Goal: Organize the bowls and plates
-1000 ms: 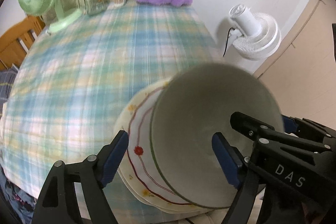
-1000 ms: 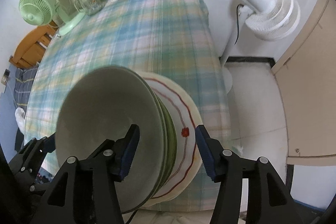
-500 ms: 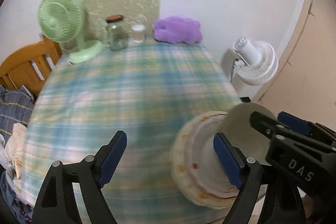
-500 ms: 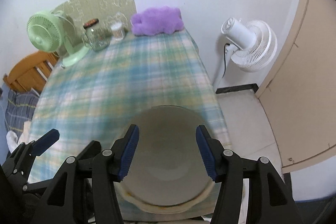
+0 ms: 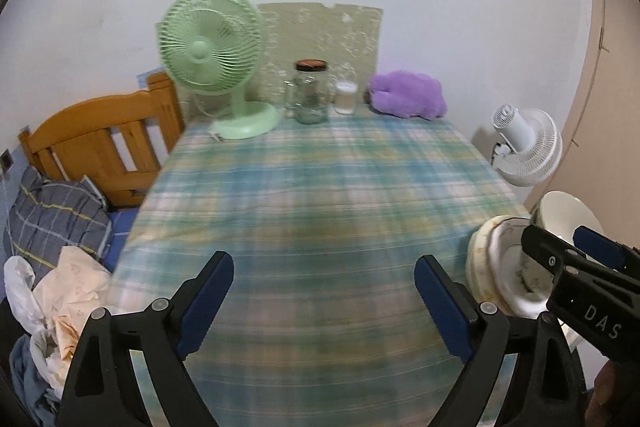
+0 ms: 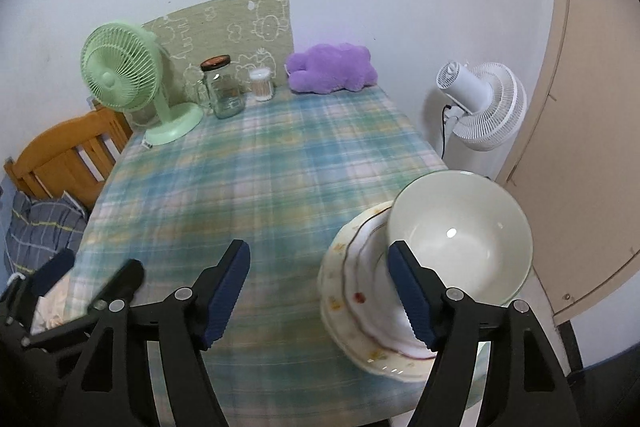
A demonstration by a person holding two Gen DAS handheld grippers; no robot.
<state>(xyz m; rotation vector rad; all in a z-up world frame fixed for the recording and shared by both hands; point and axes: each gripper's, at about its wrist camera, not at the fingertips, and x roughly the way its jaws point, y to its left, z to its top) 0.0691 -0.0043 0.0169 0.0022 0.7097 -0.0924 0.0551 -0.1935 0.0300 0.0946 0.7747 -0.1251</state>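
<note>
A plaid tablecloth [image 6: 260, 167] covers the table — the bowl [image 6: 460, 239] sits on stacked plates [image 6: 352, 291], seemingly near the right edge. Left gripper [image 5: 324, 301] and right gripper [image 6: 320, 297] gape empty, jaws just widening.

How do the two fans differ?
The green fan stands on the table; the white fan stands beside it, off the table. The green one shows its front grille, the white one its motor back. Both have round wire cages.
</note>
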